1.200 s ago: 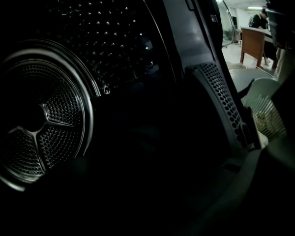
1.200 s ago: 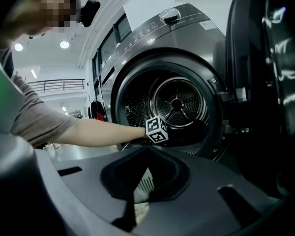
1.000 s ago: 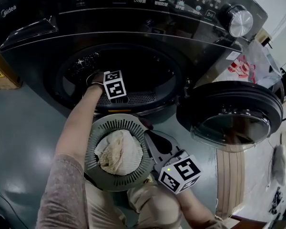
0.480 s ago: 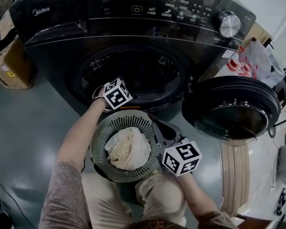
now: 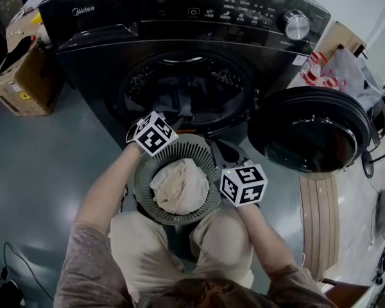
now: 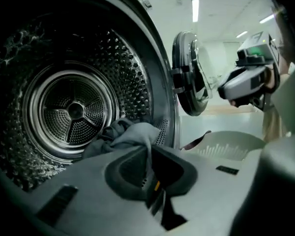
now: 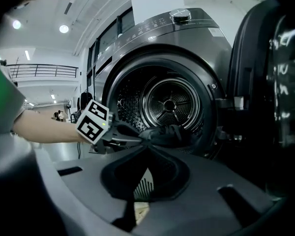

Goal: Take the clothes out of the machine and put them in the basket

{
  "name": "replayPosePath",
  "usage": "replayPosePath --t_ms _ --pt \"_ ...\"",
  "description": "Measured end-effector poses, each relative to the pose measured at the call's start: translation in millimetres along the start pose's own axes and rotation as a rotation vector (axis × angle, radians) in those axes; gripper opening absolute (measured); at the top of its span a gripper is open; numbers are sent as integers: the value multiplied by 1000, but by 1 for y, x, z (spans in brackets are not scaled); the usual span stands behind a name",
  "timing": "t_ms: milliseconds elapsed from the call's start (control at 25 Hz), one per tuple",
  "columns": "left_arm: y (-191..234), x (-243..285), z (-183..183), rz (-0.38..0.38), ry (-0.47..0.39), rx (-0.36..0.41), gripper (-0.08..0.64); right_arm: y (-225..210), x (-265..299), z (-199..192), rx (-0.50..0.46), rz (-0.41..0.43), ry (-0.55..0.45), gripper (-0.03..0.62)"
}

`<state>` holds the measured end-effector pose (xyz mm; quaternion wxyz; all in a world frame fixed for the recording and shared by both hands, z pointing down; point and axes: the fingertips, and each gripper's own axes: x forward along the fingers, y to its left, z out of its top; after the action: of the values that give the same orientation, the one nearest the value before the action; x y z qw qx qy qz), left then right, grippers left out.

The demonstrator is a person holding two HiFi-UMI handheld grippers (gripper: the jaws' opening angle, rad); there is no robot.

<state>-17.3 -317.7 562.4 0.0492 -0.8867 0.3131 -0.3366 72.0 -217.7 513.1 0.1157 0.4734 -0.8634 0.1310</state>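
One grey garment (image 6: 132, 133) sits clamped in the left gripper (image 6: 148, 150) at the mouth of the drum (image 6: 73, 109) (extraction step, by my read); next calls for carrying it near, into the basket (image 5: 179, 147).

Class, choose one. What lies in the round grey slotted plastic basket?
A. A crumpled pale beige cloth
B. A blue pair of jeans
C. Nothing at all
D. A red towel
A: the head view shows a crumpled pale beige cloth lying inside the round grey slotted plastic basket.
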Motion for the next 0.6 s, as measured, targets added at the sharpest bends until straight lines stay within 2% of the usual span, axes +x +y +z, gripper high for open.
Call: replayPosePath --t_ms 280,440,600 --pt "-52 -57 7 -40 -79 -49 29 -12 1 4 19 -77 -50 -5" --pt "-82 -82 1 -72 -95 -78 29 -5 7 5 13 -65 -58 -5" --pt "-109 -103 -2 -129 -82 -50 29 -1 12 7 1 -50 -65 -5"
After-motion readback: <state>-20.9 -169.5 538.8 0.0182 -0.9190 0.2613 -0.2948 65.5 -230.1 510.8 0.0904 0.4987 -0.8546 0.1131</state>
